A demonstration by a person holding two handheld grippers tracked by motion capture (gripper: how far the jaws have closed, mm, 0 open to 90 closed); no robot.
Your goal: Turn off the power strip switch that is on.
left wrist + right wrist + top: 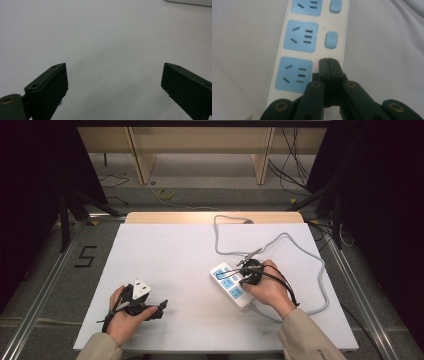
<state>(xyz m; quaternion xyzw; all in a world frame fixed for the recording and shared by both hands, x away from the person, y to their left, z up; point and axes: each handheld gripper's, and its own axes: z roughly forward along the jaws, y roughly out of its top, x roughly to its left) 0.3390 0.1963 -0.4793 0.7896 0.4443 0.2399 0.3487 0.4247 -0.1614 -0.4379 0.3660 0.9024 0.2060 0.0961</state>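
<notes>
A white power strip (pixel 231 287) with blue sockets lies right of the table's middle; its grey cable (pixel 305 252) loops behind it. My right gripper (pixel 246 275) points down onto the strip. In the right gripper view the jaws (pixel 328 61) are shut with nothing between them, and their tips rest on the strip (pixel 287 30) beside the nearest blue socket (pixel 293 74), where a small red light (pixel 319 66) glows. A blue switch (pixel 331 40) sits beside the socket behind it. My left gripper (pixel 161 306) lies near the front left, open over bare table (pixel 113 82).
The white table top (pixel 170 255) has a wooden strip along its far edge. The grey cable (pixel 415 7) runs past the strip's right side and curls round toward the front right. Stands and cables crowd the floor behind the table.
</notes>
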